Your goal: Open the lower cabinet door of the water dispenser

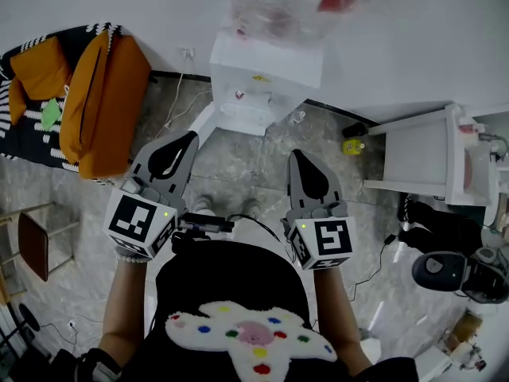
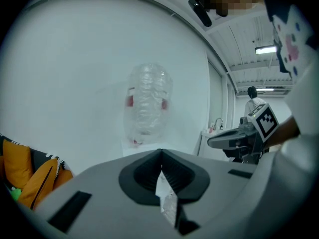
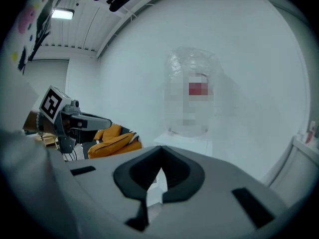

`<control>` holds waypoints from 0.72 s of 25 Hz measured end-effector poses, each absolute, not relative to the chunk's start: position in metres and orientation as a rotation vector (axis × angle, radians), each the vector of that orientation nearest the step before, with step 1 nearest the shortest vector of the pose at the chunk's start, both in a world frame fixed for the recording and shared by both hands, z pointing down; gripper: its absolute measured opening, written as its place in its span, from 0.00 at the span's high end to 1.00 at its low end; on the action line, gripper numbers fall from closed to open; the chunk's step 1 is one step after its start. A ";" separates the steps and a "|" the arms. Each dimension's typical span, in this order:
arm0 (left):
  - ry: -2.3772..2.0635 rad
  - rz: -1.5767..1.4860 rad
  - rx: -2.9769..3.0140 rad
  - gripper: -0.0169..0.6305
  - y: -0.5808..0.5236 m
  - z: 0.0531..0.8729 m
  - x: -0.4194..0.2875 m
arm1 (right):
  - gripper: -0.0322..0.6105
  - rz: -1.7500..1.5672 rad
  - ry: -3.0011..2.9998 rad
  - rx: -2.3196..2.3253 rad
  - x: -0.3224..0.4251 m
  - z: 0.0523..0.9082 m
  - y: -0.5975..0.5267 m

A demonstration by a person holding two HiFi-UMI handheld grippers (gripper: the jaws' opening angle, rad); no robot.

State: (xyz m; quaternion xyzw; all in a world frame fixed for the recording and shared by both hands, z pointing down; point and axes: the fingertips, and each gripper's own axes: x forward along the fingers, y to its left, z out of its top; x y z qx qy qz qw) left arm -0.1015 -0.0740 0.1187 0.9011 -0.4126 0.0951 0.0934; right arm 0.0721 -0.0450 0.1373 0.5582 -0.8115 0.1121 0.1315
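Holds the left gripper (image 1: 189,139) and the right gripper (image 1: 297,156) side by side, both aimed forward. Shows each pair of fingers clenched together, gripping nothing. Places the white water dispenser (image 1: 266,82) straight ahead of both sets of fingertips, between their lines and well apart from them, with a clear bottle (image 1: 286,6) on top. Cannot make out its lower cabinet door from this steep angle. Puts an orange bag (image 1: 103,102) out beyond the left fingers, and a white shelf unit (image 1: 417,153) out past the right fingers.
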 end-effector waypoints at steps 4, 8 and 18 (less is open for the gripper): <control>-1.220 0.293 2.684 0.95 -0.073 0.118 -0.099 | 0.94 0.323 -2.376 1.608 0.068 0.136 -0.047; -1.213 0.293 2.691 0.95 -0.073 0.118 -0.097 | 0.94 0.321 -2.391 1.601 0.065 0.136 -0.048; -1.196 0.282 2.706 0.95 -0.078 0.117 -0.093 | 0.94 0.346 -2.363 1.575 0.062 0.141 -0.050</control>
